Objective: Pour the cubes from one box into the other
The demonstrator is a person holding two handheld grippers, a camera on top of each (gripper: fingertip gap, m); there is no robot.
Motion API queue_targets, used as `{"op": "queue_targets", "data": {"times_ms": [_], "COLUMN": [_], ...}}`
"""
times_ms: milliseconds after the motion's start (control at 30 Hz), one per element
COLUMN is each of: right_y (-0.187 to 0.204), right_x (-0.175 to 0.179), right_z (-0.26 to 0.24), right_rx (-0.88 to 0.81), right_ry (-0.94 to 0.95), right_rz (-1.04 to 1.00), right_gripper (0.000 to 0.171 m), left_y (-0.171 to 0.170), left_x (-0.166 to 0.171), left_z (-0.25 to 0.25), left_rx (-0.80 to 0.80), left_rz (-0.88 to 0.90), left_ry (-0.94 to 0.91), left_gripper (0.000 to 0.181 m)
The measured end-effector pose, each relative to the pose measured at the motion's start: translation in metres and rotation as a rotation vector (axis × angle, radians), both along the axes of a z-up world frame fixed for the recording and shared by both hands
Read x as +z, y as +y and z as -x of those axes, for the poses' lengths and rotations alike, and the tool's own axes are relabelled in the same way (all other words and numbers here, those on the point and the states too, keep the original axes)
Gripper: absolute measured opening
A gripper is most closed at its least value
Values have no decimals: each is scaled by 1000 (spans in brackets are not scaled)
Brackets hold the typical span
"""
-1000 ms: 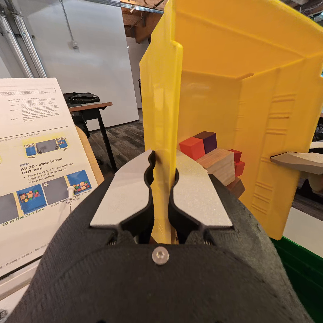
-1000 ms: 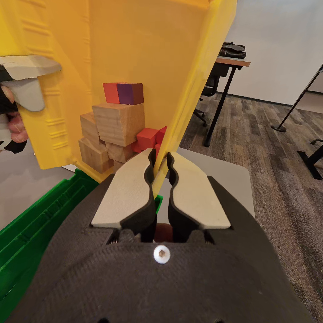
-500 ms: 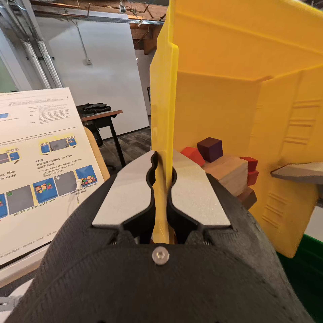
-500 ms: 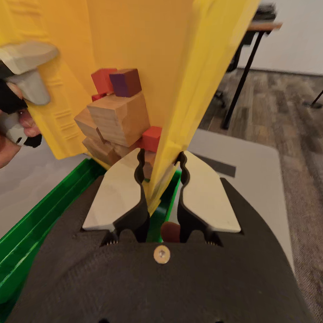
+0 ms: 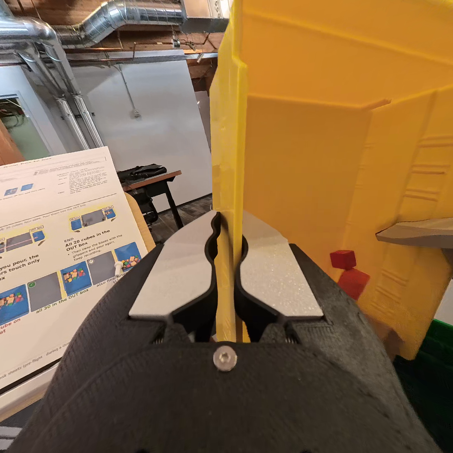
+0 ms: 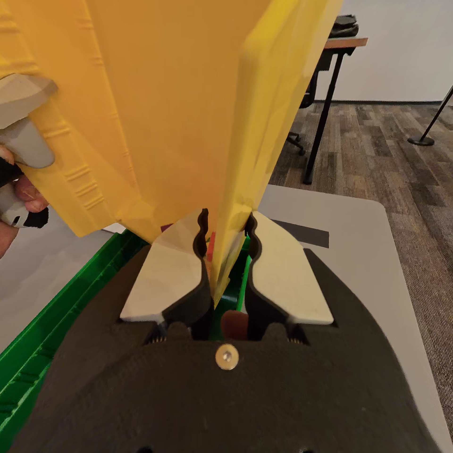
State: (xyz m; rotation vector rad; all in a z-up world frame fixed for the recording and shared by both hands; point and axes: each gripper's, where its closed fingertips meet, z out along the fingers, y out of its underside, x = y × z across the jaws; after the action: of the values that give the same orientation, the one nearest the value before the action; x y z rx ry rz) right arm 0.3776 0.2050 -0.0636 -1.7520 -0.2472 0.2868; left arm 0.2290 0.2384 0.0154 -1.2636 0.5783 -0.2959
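Note:
The yellow box (image 5: 318, 147) is held high and tipped steeply, open mouth down, over the green box (image 6: 73, 282). My left gripper (image 5: 229, 245) is shut on one side wall of the yellow box. My right gripper (image 6: 226, 220) grips the opposite wall (image 6: 245, 147), its jaws a little spread around the rim. Two small red cubes (image 5: 343, 259) are low on the yellow box's inner wall, blurred. A sliver of red cube (image 6: 210, 247) shows between my right fingers. The green box's inside is mostly hidden. The right gripper's finger (image 5: 416, 235) shows in the left wrist view.
An instruction sheet on a board (image 5: 61, 245) stands to the left. The grey table top (image 6: 343, 269) has a black tape strip (image 6: 301, 235). A desk with a black bag (image 6: 343, 41) stands behind. A person's hand (image 6: 24, 196) holds the left gripper.
The yellow box has tipped steeper. The wooden, purple and orange cubes have slid out of view downward; only two red cubes remain visible inside. The right jaws stand wider.

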Motion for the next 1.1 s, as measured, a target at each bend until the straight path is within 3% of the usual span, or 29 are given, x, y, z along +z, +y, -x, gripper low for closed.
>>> {"op": "queue_targets", "data": {"times_ms": [500,800,1100], "right_y": [-4,-16,-22], "right_x": [40,103,113], "right_z": [0,27,67], "right_rx": [30,32,86], "right_ry": [58,-58,-78], "right_rz": [-184,-308,-254], "right_gripper": [23,25,26], "left_y": [-16,-25,-27], "left_x": [31,77,70], "left_z": [3,37,78], "left_rx": [4,1,35], "left_rz": [-137,-207,-123], "left_ry": [-44,-141,-148], "left_gripper": [9,8,8]}}
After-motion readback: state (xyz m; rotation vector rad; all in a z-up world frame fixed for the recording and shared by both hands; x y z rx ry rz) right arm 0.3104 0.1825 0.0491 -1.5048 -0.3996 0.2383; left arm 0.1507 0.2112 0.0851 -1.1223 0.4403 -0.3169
